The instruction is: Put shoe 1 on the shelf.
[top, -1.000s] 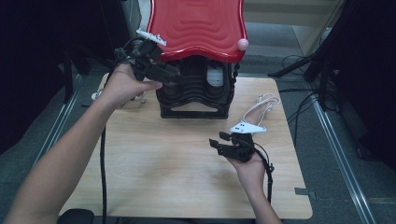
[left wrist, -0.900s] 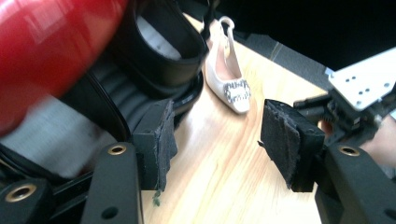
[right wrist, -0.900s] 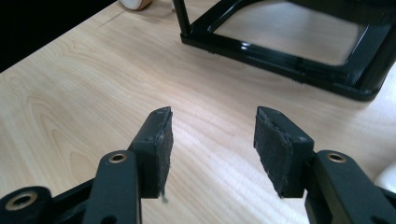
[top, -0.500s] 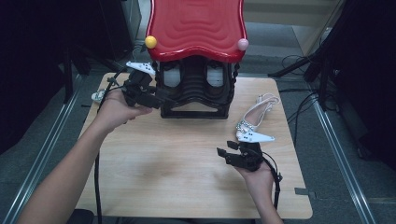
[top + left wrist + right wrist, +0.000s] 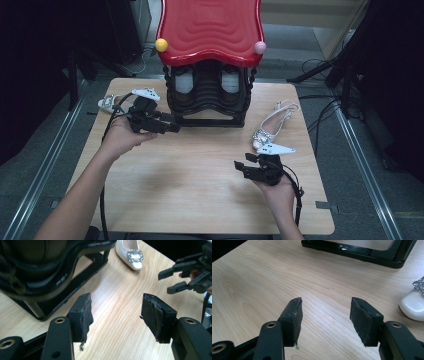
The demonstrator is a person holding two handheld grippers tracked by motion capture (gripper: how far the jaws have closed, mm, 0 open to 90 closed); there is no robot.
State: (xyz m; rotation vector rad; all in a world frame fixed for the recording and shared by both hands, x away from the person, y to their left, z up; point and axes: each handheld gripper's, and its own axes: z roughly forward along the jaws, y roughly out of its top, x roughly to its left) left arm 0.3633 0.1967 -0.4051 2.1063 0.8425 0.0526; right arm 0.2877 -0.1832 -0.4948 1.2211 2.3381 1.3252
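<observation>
A black rack (image 5: 210, 97) with a wavy red top (image 5: 210, 30) stands at the back of the wooden table (image 5: 200, 175); a yellow ball (image 5: 161, 45) and a pink ball (image 5: 260, 47) sit on its front corners. White shoes (image 5: 184, 80) rest inside it. A white heeled shoe (image 5: 272, 125) with a sparkly buckle lies to the rack's right. My left gripper (image 5: 175, 123) hovers at the rack's front left corner, open and empty (image 5: 116, 307). My right gripper (image 5: 241, 162) is near the heeled shoe, open and empty (image 5: 325, 311). Both sets of jaws have just been opening.
Another pale shoe (image 5: 107, 102) lies at the table's back left behind my left hand. The rack's black base bar (image 5: 362, 251) runs ahead of the right gripper, the white shoe toe (image 5: 413, 305) to its right. Cables and dark stands surround the table.
My left hand came down from the rack's top left corner to table level, uncovering the yellow ball. My right hand drifted slightly toward the near edge. Both jaws stand a little wider.
</observation>
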